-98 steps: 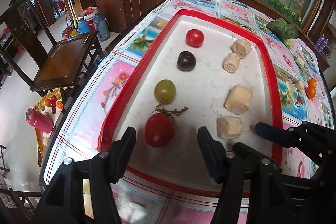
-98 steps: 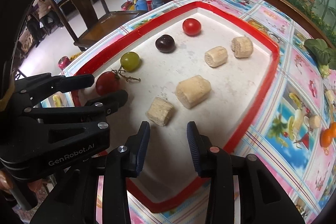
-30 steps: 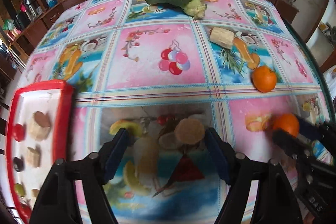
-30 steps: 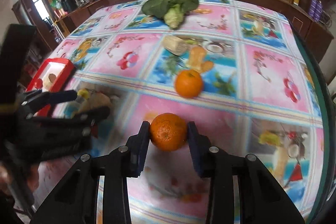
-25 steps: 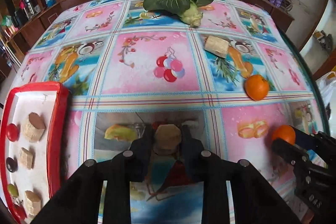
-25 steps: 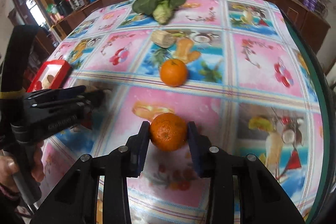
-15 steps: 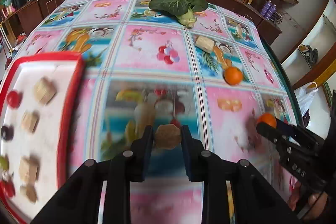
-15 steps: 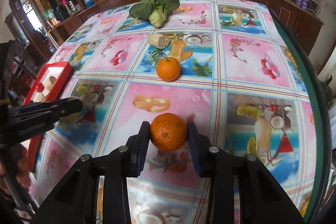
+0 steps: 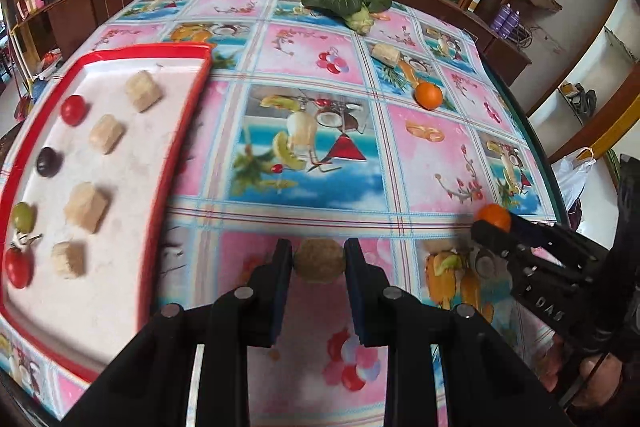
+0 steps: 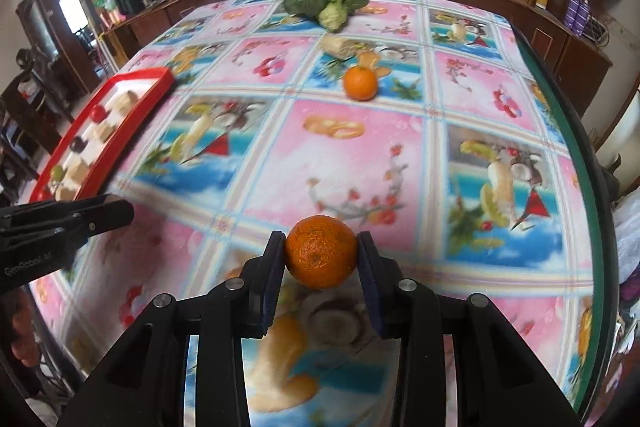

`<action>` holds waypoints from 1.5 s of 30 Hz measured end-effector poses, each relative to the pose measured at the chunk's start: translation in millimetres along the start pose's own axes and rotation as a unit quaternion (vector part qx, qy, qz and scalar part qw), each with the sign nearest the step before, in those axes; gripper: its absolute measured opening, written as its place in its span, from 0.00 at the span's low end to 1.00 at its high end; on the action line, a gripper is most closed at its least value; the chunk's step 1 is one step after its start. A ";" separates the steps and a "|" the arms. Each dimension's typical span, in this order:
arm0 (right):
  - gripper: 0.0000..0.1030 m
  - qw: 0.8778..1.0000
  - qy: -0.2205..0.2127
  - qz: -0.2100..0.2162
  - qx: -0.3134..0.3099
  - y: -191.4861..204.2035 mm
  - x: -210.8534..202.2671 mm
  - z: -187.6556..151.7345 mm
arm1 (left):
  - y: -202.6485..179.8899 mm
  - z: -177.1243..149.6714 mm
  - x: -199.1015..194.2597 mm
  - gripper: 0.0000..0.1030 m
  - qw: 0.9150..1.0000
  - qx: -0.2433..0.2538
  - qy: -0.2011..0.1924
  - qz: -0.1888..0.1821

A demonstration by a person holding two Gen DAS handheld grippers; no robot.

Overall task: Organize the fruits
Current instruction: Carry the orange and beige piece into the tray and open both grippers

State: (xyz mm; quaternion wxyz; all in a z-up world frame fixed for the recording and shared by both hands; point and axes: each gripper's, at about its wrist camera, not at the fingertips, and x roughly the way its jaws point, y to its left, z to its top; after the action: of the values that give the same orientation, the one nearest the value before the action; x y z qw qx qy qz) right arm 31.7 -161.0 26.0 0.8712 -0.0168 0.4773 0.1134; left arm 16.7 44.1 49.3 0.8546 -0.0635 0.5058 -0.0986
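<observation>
My left gripper (image 9: 319, 261) is shut on a tan corn-like chunk (image 9: 319, 263) and holds it above the tablecloth. My right gripper (image 10: 321, 258) is shut on an orange (image 10: 321, 257), also lifted; it shows at the right of the left wrist view (image 9: 493, 218). The red tray (image 9: 182, 131) at the left holds a column of tomatoes and grapes (image 9: 73, 109) and a column of tan chunks (image 9: 106, 134). A second orange (image 9: 428, 95) and another tan chunk (image 9: 386, 53) lie on the far side of the table.
A leafy green vegetable (image 9: 347, 1) lies at the table's far edge. The table has a fruit-print cloth (image 9: 420, 163) and a green rim on the right (image 10: 588, 195). Wooden cabinets stand behind. The left gripper body shows at the left of the right wrist view (image 10: 60, 223).
Both grippers have lifted and drawn back with their loads. The left view has swung left, so the red tray takes up more of it.
</observation>
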 end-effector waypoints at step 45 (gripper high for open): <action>0.34 0.982 0.022 0.096 -0.160 250.1 83.1 87.5 | 201.4 27.5 -20.0 0.28 0.989 -0.116 -0.029 0.090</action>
State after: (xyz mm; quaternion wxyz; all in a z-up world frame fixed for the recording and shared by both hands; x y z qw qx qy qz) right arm 93.8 109.7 23.9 0.8317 -0.1128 0.4710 0.2714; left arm 52.5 244.8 37.6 0.8611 -0.1195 0.4926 0.0396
